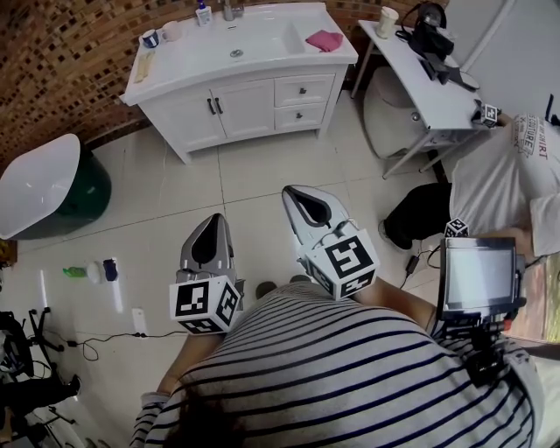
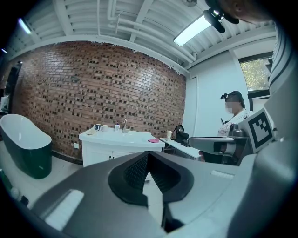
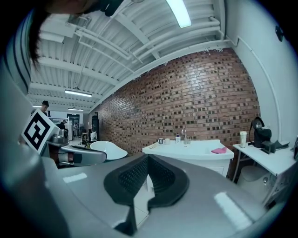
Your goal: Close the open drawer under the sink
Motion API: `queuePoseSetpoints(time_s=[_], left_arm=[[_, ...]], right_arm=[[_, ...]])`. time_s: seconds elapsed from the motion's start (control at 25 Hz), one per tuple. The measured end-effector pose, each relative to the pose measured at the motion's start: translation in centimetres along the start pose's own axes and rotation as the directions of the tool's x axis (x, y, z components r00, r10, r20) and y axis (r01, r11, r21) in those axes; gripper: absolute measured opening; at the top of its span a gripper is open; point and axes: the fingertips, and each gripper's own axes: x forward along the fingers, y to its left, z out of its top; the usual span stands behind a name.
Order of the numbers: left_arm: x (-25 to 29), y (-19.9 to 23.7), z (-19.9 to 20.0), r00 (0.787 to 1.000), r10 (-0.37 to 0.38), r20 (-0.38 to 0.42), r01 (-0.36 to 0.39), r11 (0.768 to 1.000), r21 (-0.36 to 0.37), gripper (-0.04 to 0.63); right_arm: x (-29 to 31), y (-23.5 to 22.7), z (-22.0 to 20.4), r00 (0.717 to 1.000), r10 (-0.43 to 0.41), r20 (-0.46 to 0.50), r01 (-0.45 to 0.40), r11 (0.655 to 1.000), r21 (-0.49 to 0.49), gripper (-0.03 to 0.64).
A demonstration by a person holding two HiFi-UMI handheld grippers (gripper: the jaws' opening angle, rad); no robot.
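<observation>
- Jaws of the left gripper (image 1: 213, 222) meet at the tips, holding nothing
- Right gripper (image 1: 295, 192) likewise pinched together, empty, well apart from the sink cabinet (image 1: 245, 107)

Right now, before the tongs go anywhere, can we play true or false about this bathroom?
1. A pink cloth lies on the sink counter. True.
2. The left tongs touch the cabinet. False: they are held over the floor, well away from it.
3. The left tongs and the right tongs are both shut and empty. True.
4. The bathtub is pink. False: it is white inside and dark green outside.
5. A cup stands on the white table. True.
</observation>
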Motion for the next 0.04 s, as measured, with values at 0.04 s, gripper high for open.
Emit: queuePoseSetpoints(time_s=[0.04], left_arm=[[0.07, -0.04, 0.0, 1.0, -0.001, 0.0, 0.001, 1.0, 0.001, 0.015]], right_arm=[[0.06, 0.05, 0.07, 1.0, 0.003, 0.003, -0.003, 1.0, -0.003, 0.0]])
